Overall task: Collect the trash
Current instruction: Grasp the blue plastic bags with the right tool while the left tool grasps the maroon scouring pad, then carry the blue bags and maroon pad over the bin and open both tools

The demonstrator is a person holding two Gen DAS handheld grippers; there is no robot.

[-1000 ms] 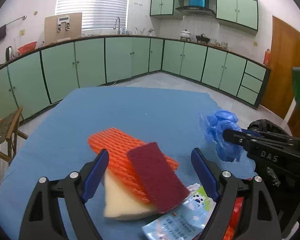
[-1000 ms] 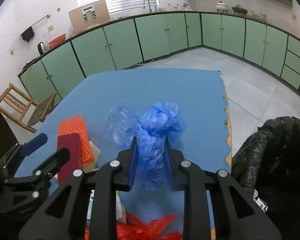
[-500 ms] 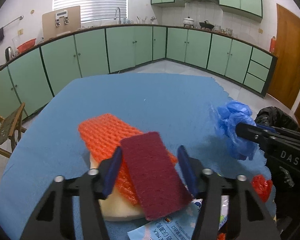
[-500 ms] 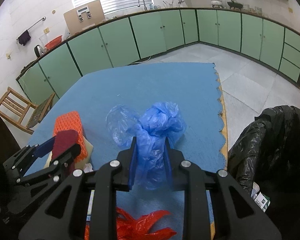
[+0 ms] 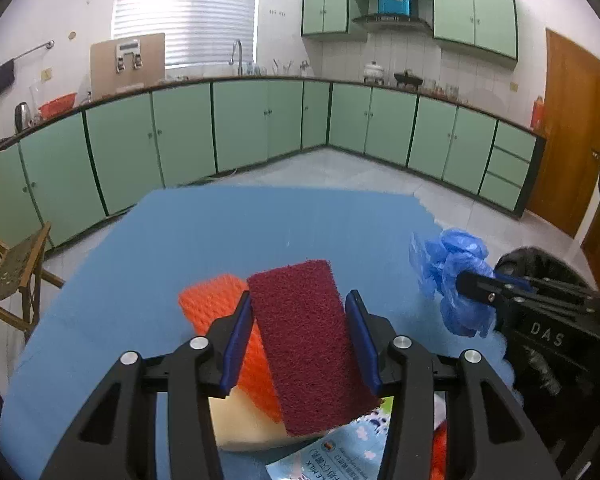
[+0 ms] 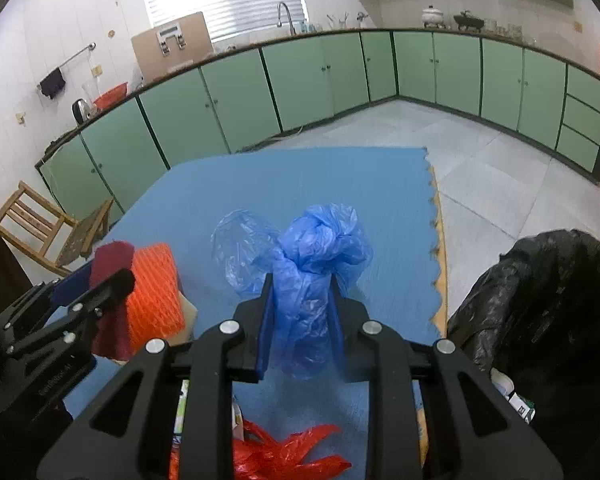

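Maroon scouring pad (image 5: 308, 340): looks light, thin, a bit floppy but rough-faced, so it should not slip; the long edges are the place to take it, and that is where the left hand-held gripper (image 5: 300, 340) has it, blue pads pressed on both long sides, pad tilted with its far end lifted above the pile. Pad is a dark red rectangle, coarse fibrous surface, square-cut corners. Taking the pad as landmark: just under it and to its left lies an orange foam net sleeve (image 5: 216, 312), soft and springy-looking; below that a cream foam slab (image 5: 240, 424); at the pad's near end a printed milk packet (image 5: 340, 456) peeks out. All of it sits on the blue mat (image 5: 220, 232) covering the table. To the pad's right, well apart, the right hand-held gripper (image 6: 300, 320) is clamped on a crumpled blue plastic bag (image 6: 320, 248), which looks near weightless, crinkly and likely to slide out if squeezed loosely; the bunched neck is held, the puffed top sticks out past the fingers. Below that gripper, red plastic scrap (image 6: 284, 452) on the mat. Further right of the pad, off the mat edge, a black trash bag (image 6: 540, 300) stands open, probably where both pieces go. Green cabinets (image 5: 240, 128) behind.
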